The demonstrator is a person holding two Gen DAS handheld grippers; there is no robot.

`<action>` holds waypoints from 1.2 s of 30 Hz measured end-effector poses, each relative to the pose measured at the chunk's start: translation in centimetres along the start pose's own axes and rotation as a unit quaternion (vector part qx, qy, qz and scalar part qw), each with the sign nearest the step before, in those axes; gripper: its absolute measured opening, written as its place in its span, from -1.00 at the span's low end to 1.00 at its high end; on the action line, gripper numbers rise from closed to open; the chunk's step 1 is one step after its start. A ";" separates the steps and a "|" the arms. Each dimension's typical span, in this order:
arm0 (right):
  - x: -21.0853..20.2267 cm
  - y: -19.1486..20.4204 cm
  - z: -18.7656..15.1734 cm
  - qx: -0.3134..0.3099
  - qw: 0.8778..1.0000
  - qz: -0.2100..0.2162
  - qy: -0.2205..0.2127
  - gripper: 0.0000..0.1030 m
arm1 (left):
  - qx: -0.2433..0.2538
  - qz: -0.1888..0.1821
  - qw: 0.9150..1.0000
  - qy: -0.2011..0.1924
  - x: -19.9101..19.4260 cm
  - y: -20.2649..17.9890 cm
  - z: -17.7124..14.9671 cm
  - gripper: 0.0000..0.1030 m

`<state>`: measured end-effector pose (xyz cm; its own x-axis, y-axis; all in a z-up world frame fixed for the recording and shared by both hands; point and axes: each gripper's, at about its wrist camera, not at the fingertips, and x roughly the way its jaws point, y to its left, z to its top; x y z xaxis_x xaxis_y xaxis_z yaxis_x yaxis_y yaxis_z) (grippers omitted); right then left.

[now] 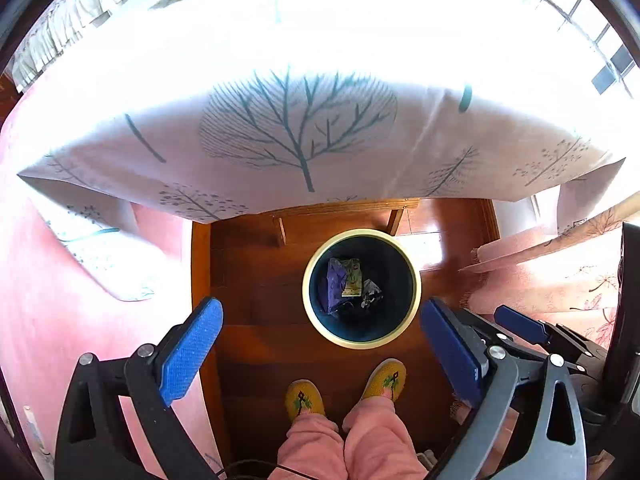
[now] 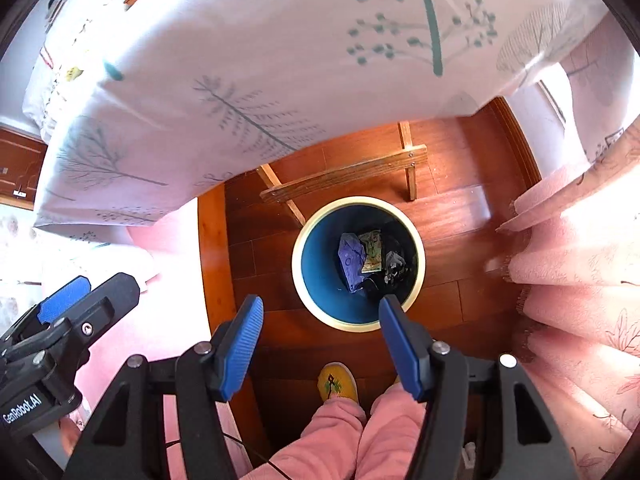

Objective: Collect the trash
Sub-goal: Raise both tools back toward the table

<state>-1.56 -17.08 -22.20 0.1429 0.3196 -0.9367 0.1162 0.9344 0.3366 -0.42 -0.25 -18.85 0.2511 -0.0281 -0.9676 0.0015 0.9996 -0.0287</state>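
Observation:
A round bin [image 1: 308,304] with a cream rim and dark blue inside stands on the wooden floor, also in the right wrist view [image 2: 298,280]. In it lie a purple wrapper [image 1: 336,284], a green and yellow packet [image 1: 353,280] and a dark crumpled piece [image 1: 372,294]; they show in the right wrist view too [image 2: 352,260]. My left gripper [image 1: 322,312] is open and empty, above the bin. My right gripper [image 2: 320,308] is open and empty, above the bin's near edge; it also shows at the right of the left wrist view [image 1: 520,324].
A table with a white tree-print cloth [image 1: 280,140] hangs over the far side; its wooden frame [image 2: 344,178] stands behind the bin. Pink bedding [image 1: 100,280] lies left, pink curtain [image 2: 580,272] right. The person's yellow slippers [image 1: 304,398] and pink trousers are below.

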 end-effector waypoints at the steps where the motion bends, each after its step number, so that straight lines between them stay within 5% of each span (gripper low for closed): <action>1: -1.0 0.5 0.0 -0.008 1.000 0.003 -0.002 0.18 | -0.001 0.002 1.000 -0.005 -1.2 0.1 0.0 0.92; 16: -13.3 5.8 2.5 -0.136 0.986 0.032 -0.086 0.18 | -0.018 0.037 0.993 -0.112 -14.9 0.8 1.4 0.92; 27: -18.3 7.3 7.4 -0.169 0.973 0.048 -0.149 0.18 | -0.059 0.072 0.982 -0.162 -18.9 1.8 4.7 0.92; 36: -18.0 7.5 12.0 -0.155 0.974 0.058 -0.154 0.18 | -0.127 0.063 0.979 -0.148 -17.8 5.9 10.9 0.92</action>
<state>8.49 -17.70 -1.65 0.4312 0.4089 -0.8043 -0.2133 0.9123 0.3494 5.67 6.19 0.94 0.5035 0.1355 -0.8533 -0.2790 0.9602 -0.0121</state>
